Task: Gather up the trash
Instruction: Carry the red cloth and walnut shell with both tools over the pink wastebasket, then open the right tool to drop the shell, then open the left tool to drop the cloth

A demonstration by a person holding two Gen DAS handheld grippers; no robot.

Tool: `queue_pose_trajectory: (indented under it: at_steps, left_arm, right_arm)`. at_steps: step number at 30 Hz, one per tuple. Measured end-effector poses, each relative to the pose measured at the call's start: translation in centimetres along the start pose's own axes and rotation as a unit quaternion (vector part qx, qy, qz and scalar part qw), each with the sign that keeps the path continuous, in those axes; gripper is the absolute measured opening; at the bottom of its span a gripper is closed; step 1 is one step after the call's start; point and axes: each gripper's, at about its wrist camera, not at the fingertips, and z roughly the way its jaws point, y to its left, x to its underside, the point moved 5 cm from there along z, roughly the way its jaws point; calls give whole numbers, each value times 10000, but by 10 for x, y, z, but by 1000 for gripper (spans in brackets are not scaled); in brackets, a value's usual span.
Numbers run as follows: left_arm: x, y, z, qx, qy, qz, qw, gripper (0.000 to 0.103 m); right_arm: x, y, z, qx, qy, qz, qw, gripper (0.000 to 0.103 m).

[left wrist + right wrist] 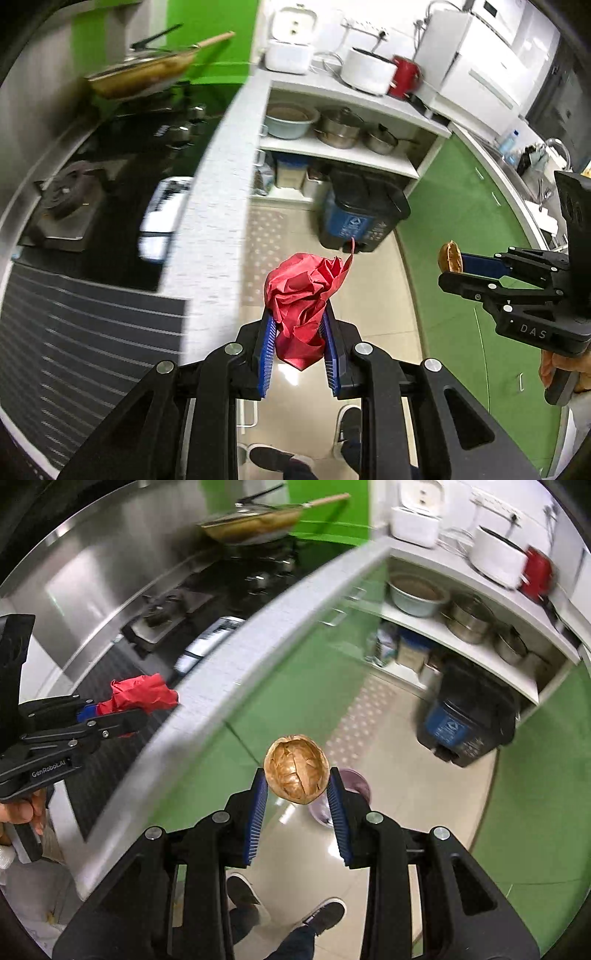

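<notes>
brass-coloured frying pan with wooden handle upper left on black gas stove | white rice cooker and red kettle top centre | steel pots on white shelf | dark shoes bottom

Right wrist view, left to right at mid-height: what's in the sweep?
left gripper shut on red crumpled paper → grey countertop edge → right gripper shut on walnut shell → black-and-blue trash bin.
</notes>
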Motion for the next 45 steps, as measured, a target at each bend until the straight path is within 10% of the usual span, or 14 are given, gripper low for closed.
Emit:
queue_pose_trajectory:
  at_steps: [23, 36, 45]
  left_arm:
    - [27, -3, 239, 19, 854, -410, 9955, 23]
    - [34, 16, 296, 67, 979, -339, 9946, 23]
    - [31, 12, 300, 50, 974, -309, 9948, 23]
  right_arm:
    - [37, -115, 217, -299, 1026, -81, 9942, 33]
    - [50, -130, 308, -469, 1171, 12, 9920, 34]
    - [44, -142, 308, -299, 1124, 175, 9931, 84]
